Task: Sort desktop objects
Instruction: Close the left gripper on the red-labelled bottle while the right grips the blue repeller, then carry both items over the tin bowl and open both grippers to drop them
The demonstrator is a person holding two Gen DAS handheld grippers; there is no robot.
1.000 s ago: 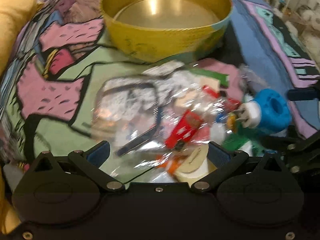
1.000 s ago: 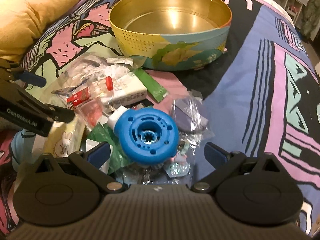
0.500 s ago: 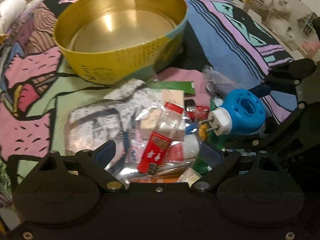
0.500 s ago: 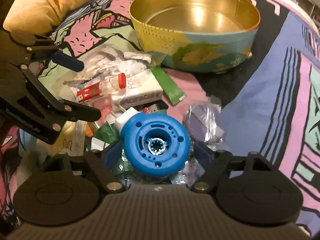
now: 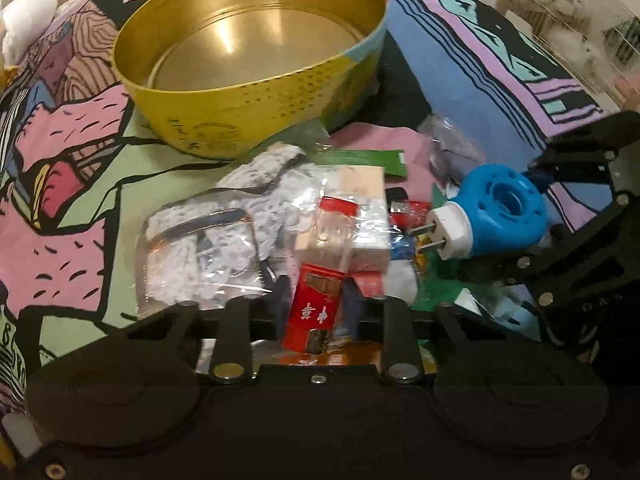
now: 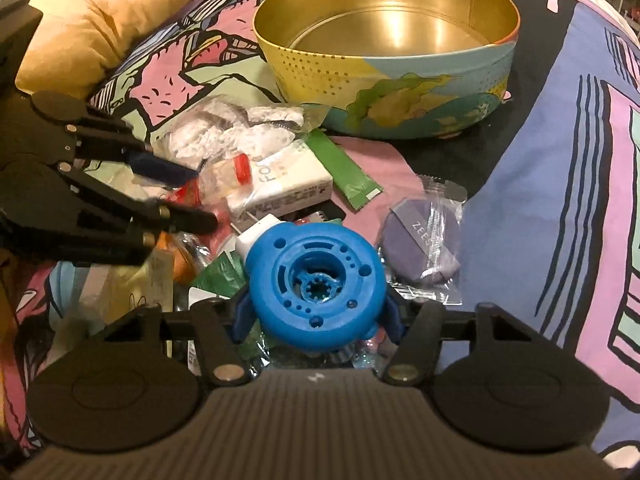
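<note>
A small clear bottle (image 5: 332, 224) with a red cap and red label lies on a heap of packets. My left gripper (image 5: 316, 300) is closing, and its pads press the bottle's labelled end from both sides. The right wrist view shows the same left gripper (image 6: 180, 196) pinching the bottle (image 6: 228, 172). A round blue plug-in device (image 6: 316, 276) with a white two-pin plug sits between the pads of my right gripper (image 6: 316, 316), whose jaws are closing and touch its rim. An empty gold-lined round tin (image 6: 360, 92) stands behind the heap, open side up.
A white box (image 6: 288, 184), a green sachet (image 6: 344, 168), a purple puff in a clear packet (image 6: 420, 236) and a bag of white lace (image 5: 208, 248) lie on the patterned bedspread. A yellow cushion (image 6: 100, 12) lies at the far left.
Both grippers' jaws have drawn in from wide open: the left onto the red-capped bottle, the right onto the blue device. The left gripper has rolled a little.
</note>
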